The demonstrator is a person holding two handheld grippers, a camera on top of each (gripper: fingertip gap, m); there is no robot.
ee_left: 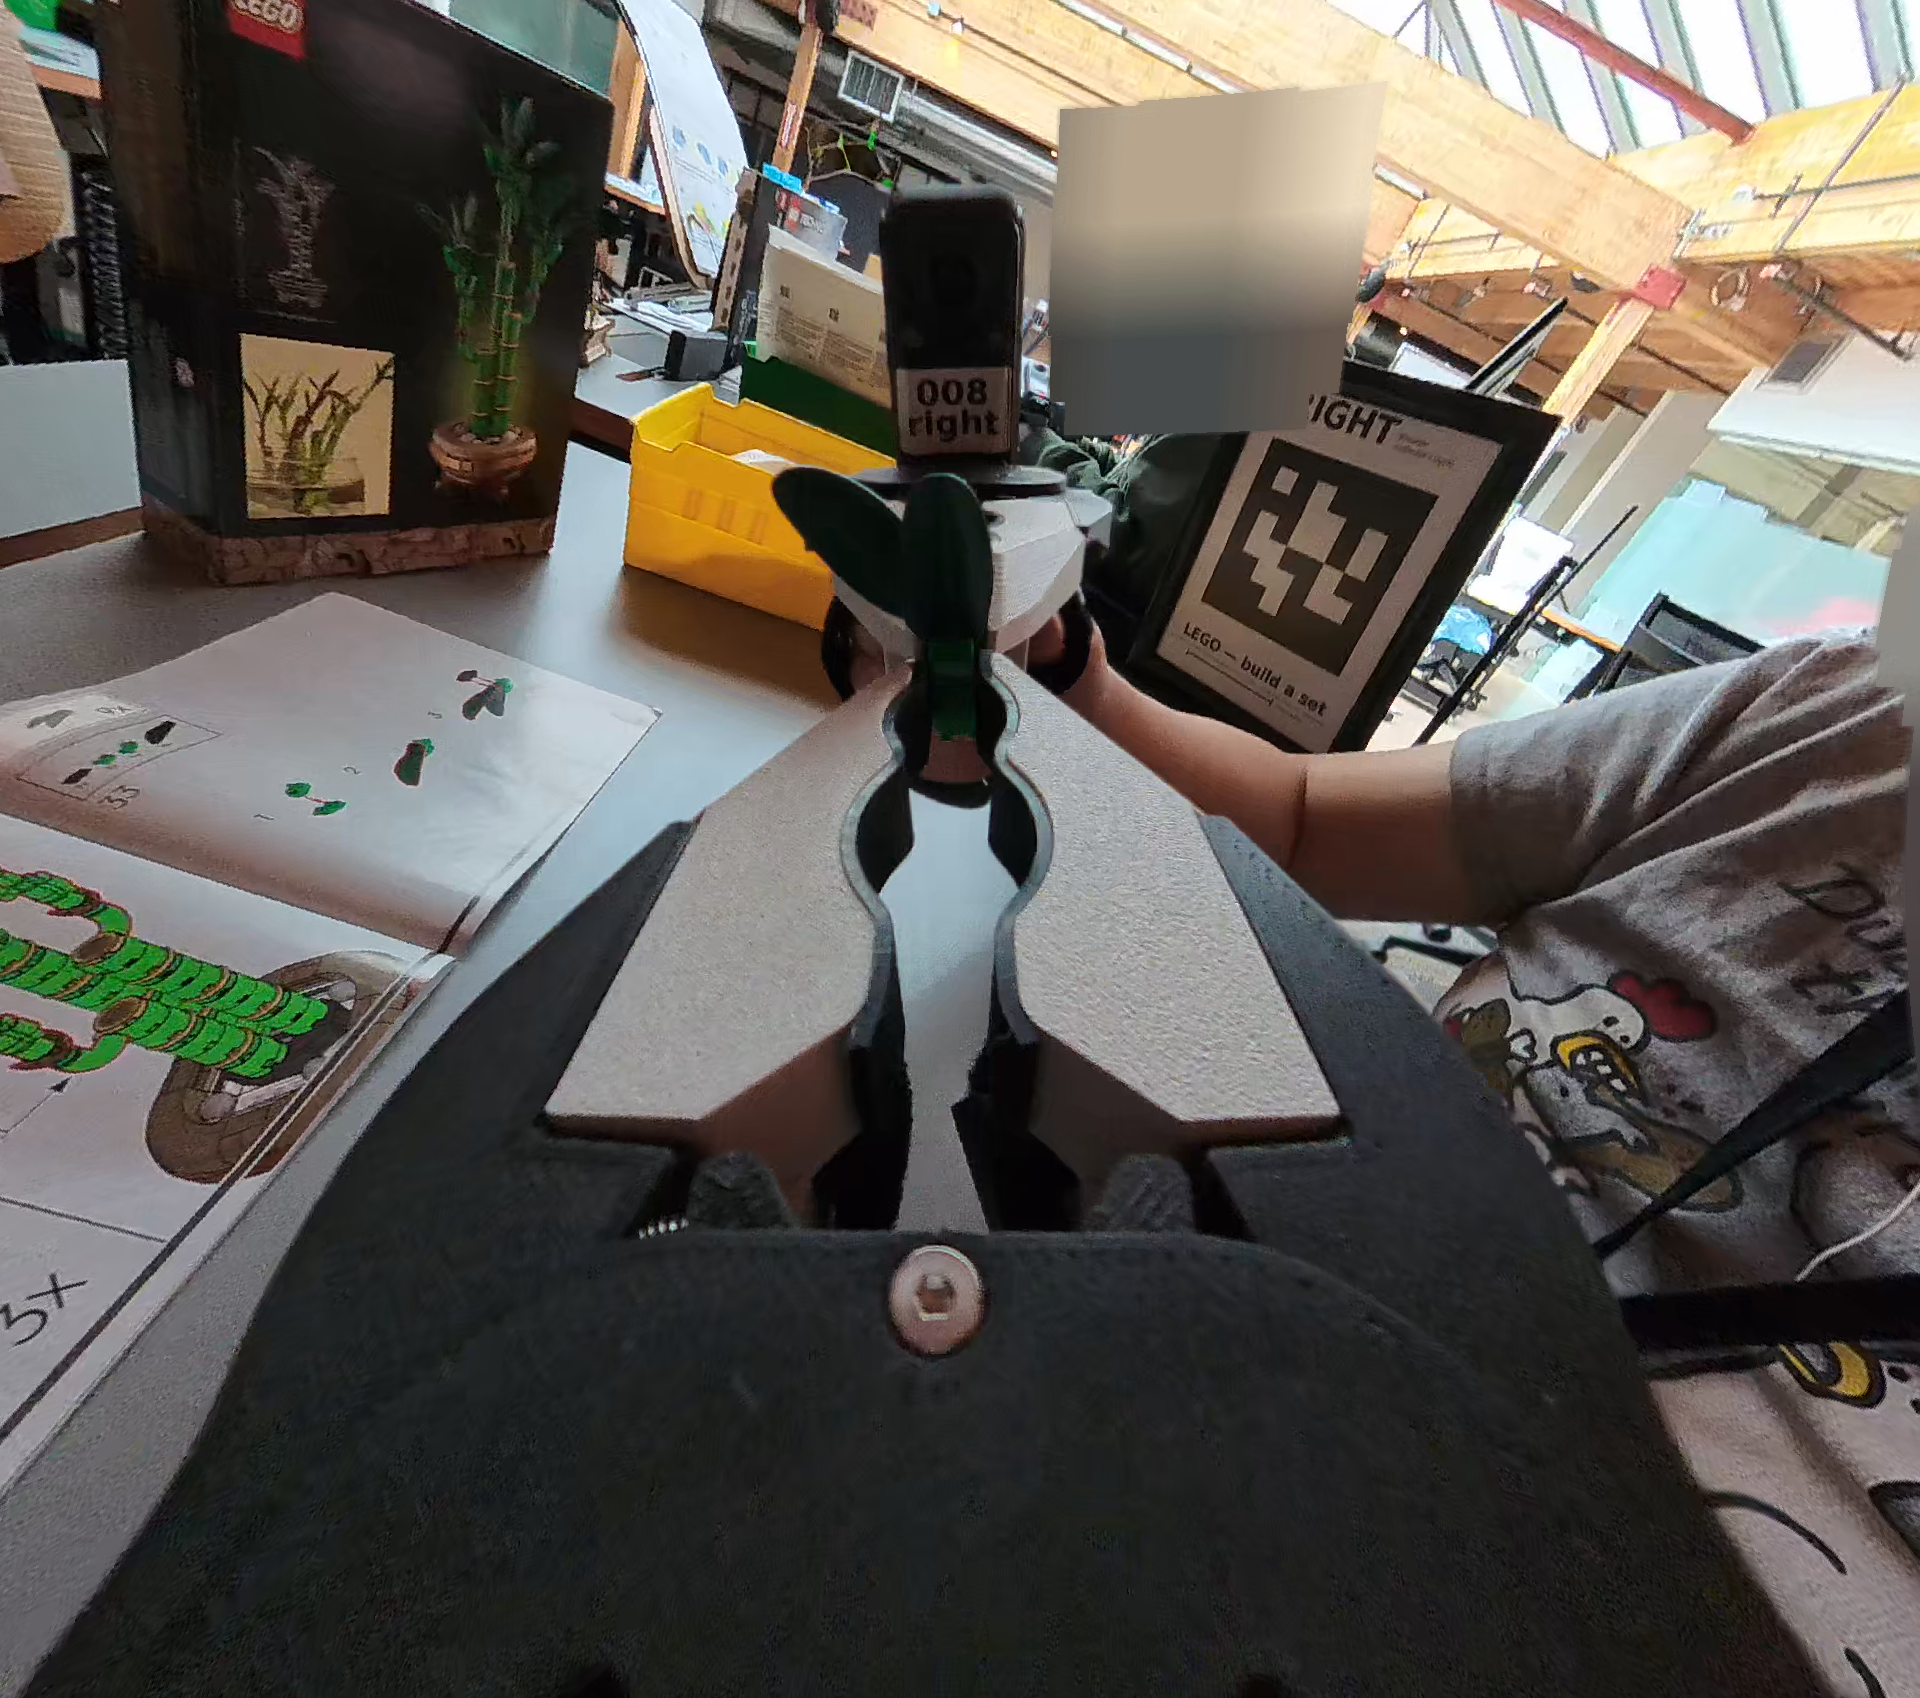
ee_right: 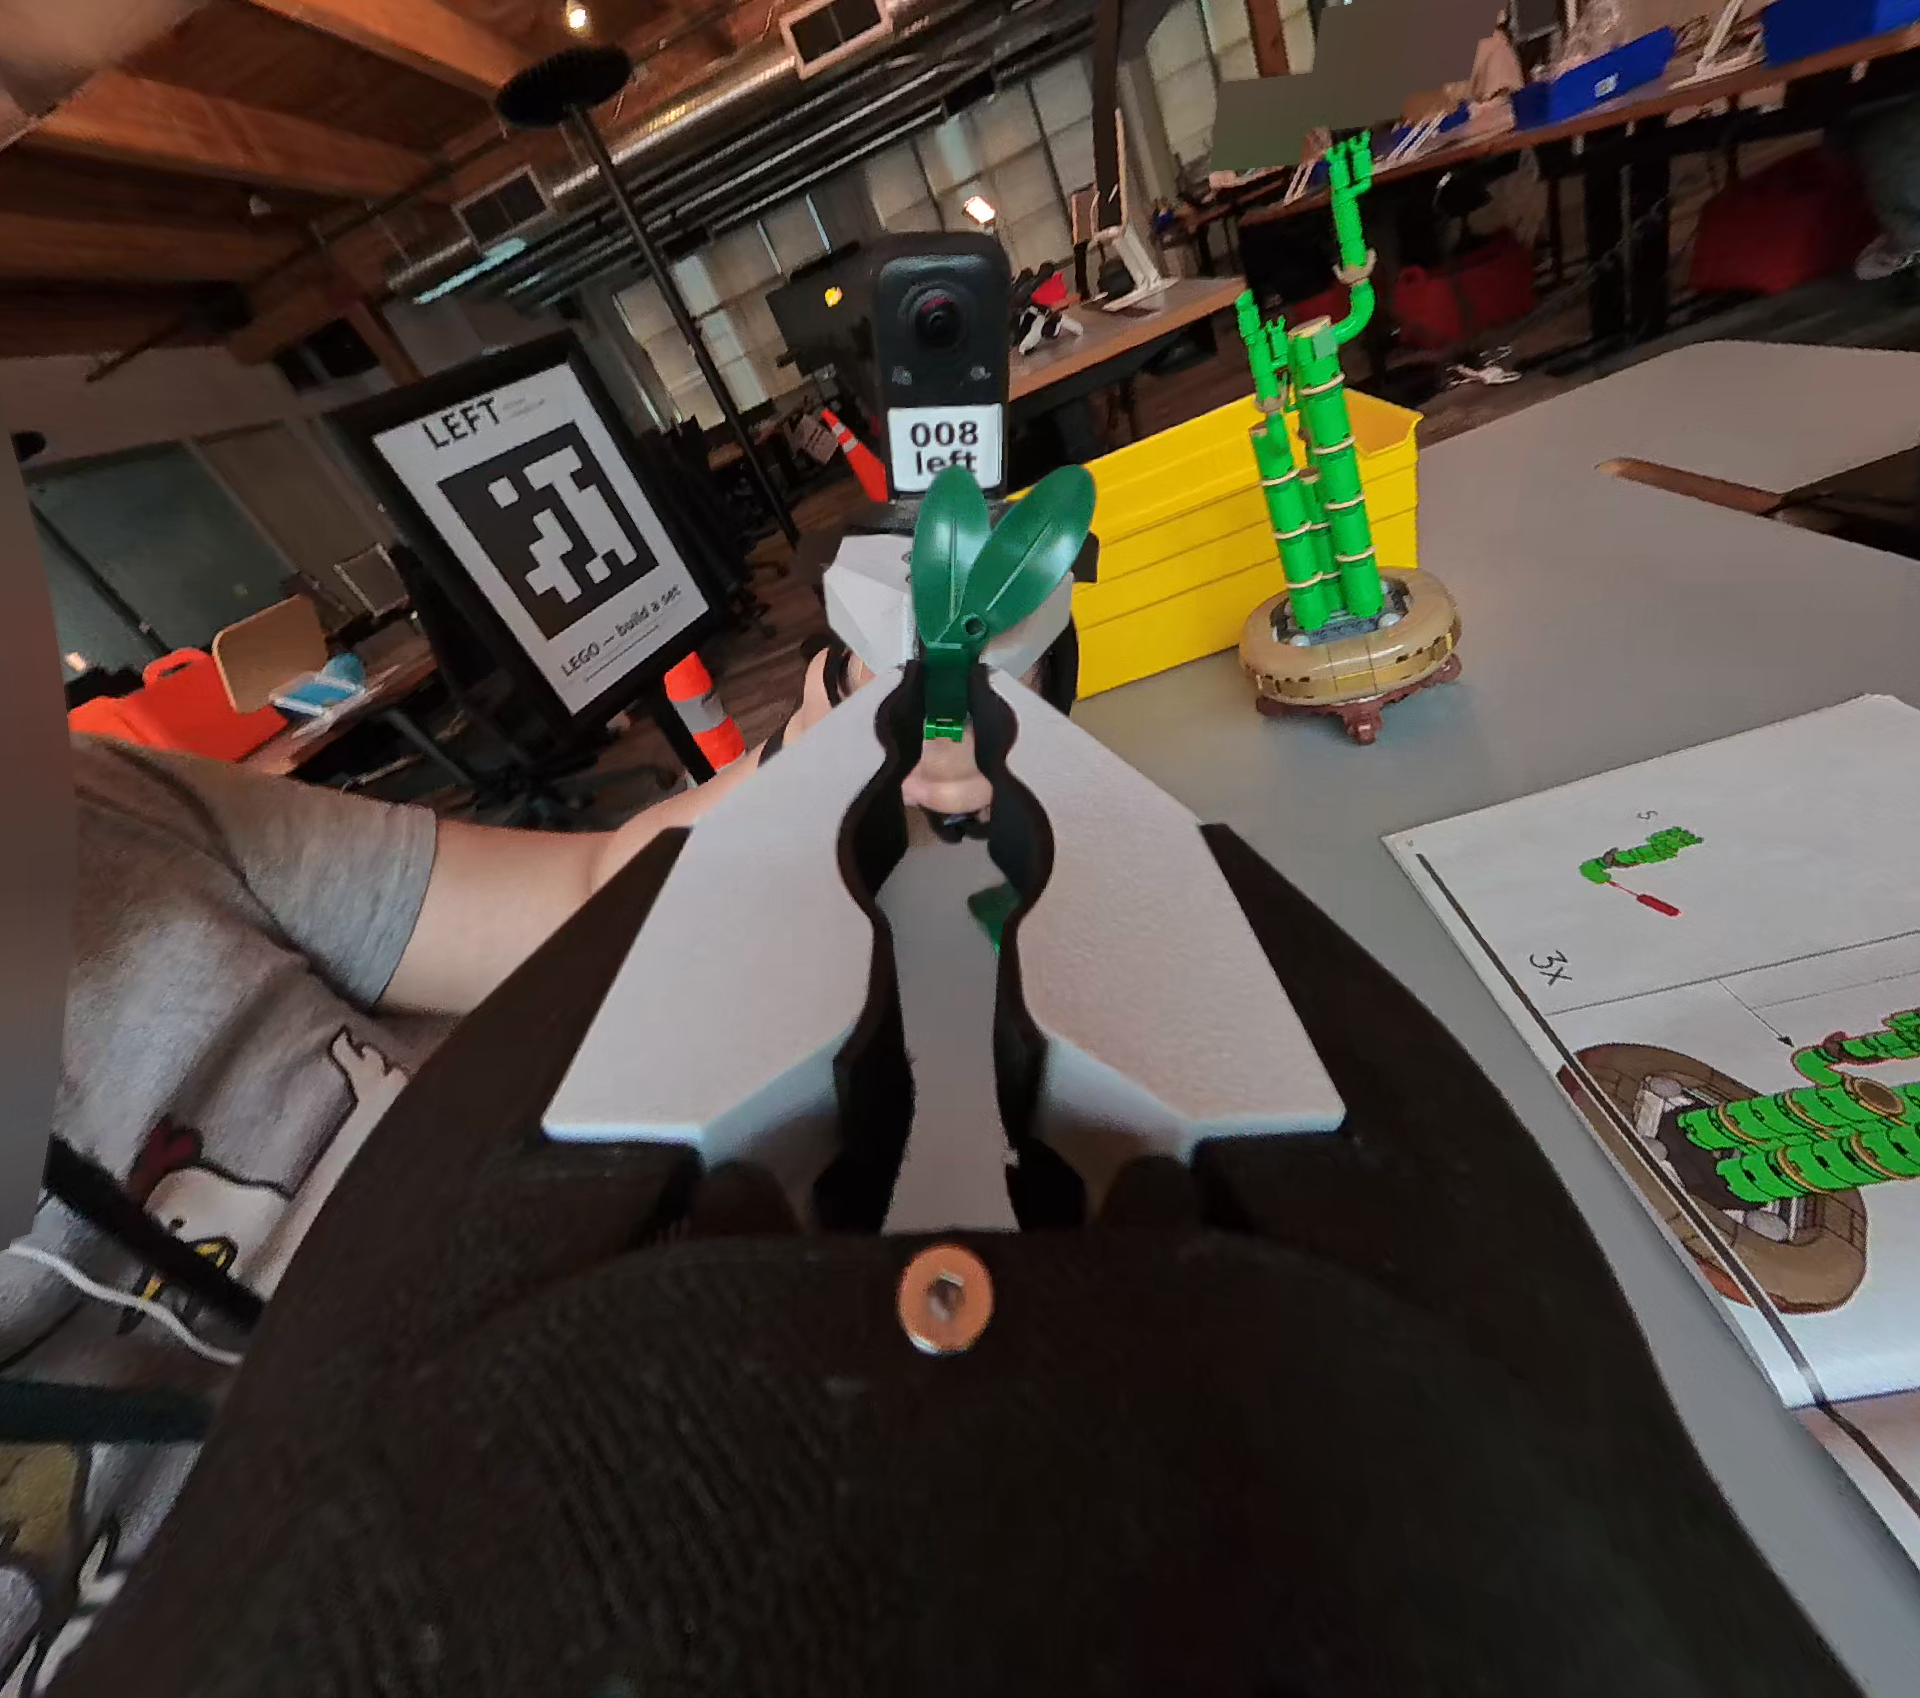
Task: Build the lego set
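Both grippers' fingers, left (ee_left: 948, 703) and right (ee_right: 948, 713), tip-to-tip pinching one leaf piece (ee_right: 987, 557) above the table edge (ee_right: 1143, 713).

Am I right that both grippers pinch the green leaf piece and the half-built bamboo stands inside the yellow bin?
Not quite: the bamboo model stands on the table in front of the yellow bin, as the right wrist view shows. Both grippers do pinch the leaf piece.

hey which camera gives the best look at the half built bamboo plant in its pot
The right wrist view. There the bamboo model stands upright on the grey table, whole from base to top, in front of the yellow bin. The left wrist view doesn't show the model itself, only pictures of it in the instruction booklet and on the box.
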